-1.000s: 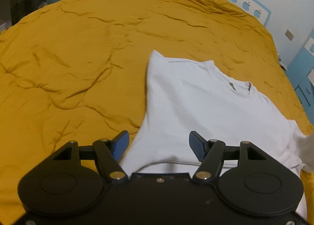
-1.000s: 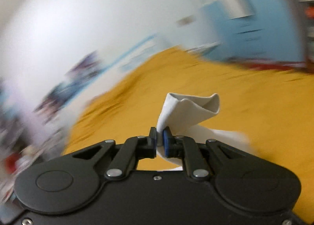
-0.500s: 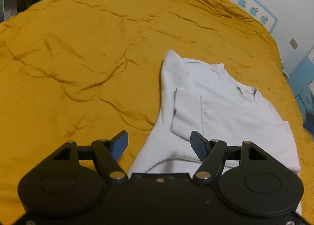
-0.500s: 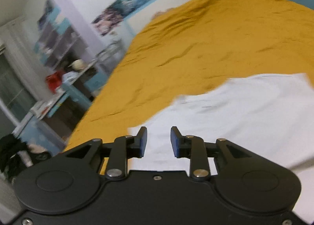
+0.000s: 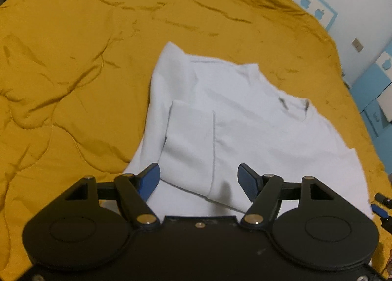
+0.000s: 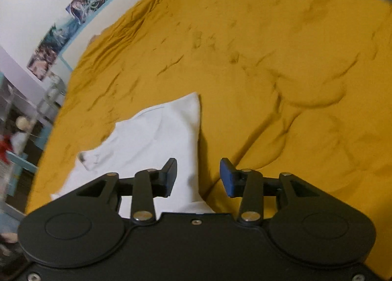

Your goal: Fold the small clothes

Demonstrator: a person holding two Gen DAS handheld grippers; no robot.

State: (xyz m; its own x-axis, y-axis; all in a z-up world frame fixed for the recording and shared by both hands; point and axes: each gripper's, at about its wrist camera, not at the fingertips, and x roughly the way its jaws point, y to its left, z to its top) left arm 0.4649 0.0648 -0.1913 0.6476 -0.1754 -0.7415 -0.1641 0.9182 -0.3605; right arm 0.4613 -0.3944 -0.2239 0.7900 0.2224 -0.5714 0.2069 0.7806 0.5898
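Observation:
A small white T-shirt [image 5: 245,119] lies flat on the mustard-yellow bedspread [image 5: 73,60]. One sleeve [image 5: 189,143] is folded inward onto the body. My left gripper [image 5: 199,180] is open and empty, hovering over the shirt's near hem below the folded sleeve. In the right wrist view the shirt [image 6: 152,139] lies left of centre. My right gripper [image 6: 198,177] is open and empty, above the shirt's right edge where it meets the bedspread [image 6: 281,72]. The tip of the right gripper shows at the far right edge of the left wrist view [image 5: 381,207].
The bedspread is wrinkled all around the shirt. A white wall with blue apple decals [image 5: 303,1] runs behind the bed. Blue furniture [image 5: 372,90] stands at the right. Posters [image 6: 73,16] and shelves [image 6: 22,121] show at the left of the right wrist view.
My right gripper let go of the sleeve it was holding up, opened, and drew back to the shirt's edge. The sleeve now lies folded on the shirt. The left gripper stayed open.

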